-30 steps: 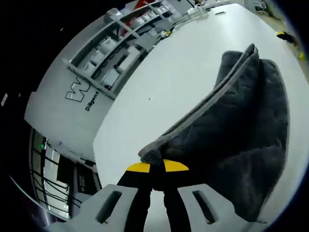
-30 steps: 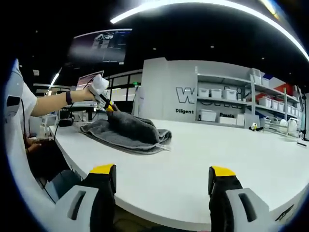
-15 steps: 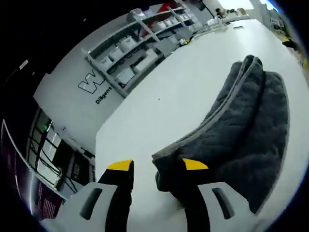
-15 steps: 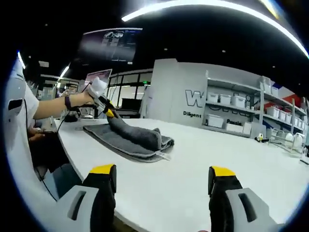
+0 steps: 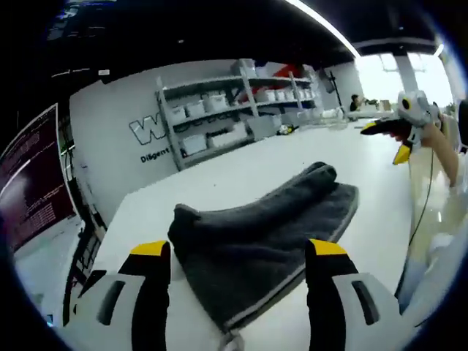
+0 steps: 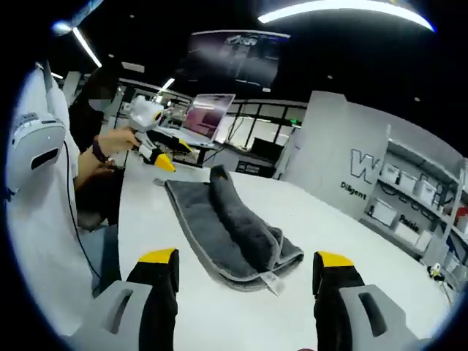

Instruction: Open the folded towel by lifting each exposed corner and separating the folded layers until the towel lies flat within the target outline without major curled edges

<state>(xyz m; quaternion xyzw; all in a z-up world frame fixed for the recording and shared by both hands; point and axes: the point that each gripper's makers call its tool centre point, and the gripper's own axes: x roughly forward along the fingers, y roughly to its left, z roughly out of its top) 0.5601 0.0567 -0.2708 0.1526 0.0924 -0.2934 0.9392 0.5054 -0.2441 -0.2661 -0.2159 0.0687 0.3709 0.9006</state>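
Note:
A dark grey towel with a paler border lies folded and bunched on the white table. In the left gripper view my left gripper is open, its yellow-tipped jaws on either side of the towel's near end and not touching it. In the right gripper view the towel stretches away from my right gripper, which is open and holds nothing. A small white label hangs from the towel's near corner. A hand holds the left gripper open beyond the towel's far end. The right gripper hangs open above the table's far right.
Shelves with white bins line the lettered grey wall. A laptop stands at the table's far end. A person in a white shirt is at the table's left edge. Bare tabletop lies around the towel.
My left gripper, shut on the towel's edge a second ago, has opened, let go and pulled back. The towel has settled lower on the table. Both cameras have swung round.

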